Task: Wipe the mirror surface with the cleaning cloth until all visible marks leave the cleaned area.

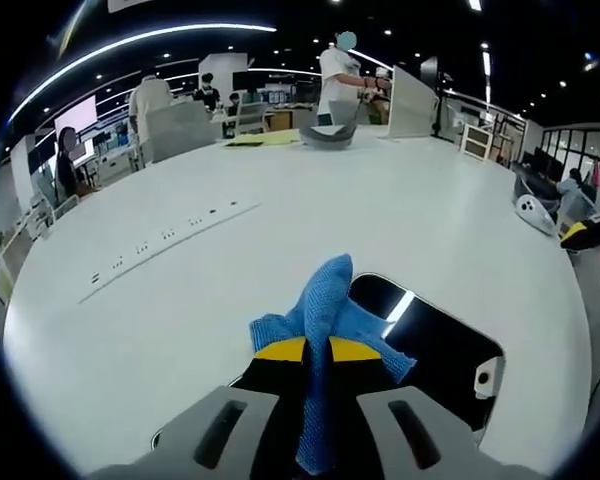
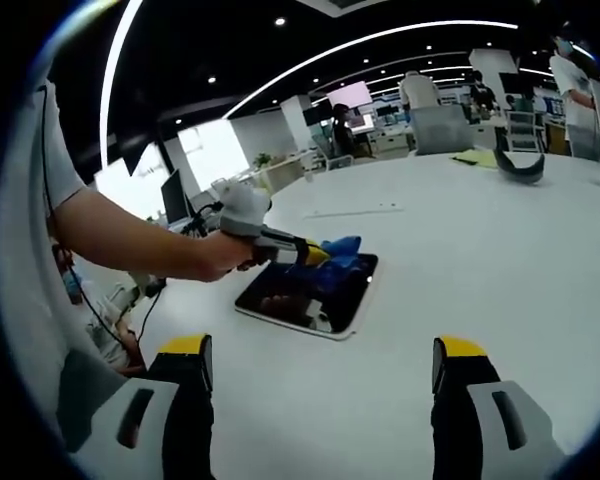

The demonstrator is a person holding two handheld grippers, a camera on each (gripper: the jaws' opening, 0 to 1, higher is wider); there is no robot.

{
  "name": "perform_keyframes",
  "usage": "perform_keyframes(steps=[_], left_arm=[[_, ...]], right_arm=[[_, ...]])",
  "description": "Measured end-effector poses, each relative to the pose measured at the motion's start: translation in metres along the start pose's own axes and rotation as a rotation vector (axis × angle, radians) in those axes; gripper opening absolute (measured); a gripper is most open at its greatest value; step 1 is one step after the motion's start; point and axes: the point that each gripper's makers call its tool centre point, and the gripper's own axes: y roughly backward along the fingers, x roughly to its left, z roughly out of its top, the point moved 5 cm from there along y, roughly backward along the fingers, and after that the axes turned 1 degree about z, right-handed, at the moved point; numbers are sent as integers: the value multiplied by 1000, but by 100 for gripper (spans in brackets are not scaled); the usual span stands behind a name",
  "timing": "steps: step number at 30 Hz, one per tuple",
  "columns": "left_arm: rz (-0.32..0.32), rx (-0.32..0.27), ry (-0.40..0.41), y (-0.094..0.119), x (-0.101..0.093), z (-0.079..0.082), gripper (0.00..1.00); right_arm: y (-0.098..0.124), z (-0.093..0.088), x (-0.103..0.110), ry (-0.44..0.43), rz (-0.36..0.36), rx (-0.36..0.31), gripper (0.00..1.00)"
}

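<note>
A blue cleaning cloth point(image 1: 325, 320) is pinched between the yellow-tipped jaws of my left gripper point(image 1: 317, 350), which is shut on it and presses it onto a dark rectangular mirror point(image 1: 435, 345) lying flat on the white table. From the right gripper view, a person's hand holds that left gripper point(image 2: 305, 255) over the mirror point(image 2: 325, 300), with the cloth point(image 2: 342, 255) bunched on the glass. My right gripper point(image 2: 320, 365) hangs open near the table's front edge, well short of the mirror, with nothing between its fingers.
The large white round table point(image 1: 310, 200) has a row of small sockets point(image 1: 165, 235). A grey curved object point(image 1: 330, 135) and a yellow sheet point(image 1: 255, 140) lie at the far side. Several people and office desks stand beyond.
</note>
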Motion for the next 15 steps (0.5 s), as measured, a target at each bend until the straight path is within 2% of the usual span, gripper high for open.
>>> perform_keyframes(steps=[15], left_arm=[[-62, 7, -55, -14, -24, 9, 4]], right_arm=[[4, 2, -7, -16, -16, -16, 90]])
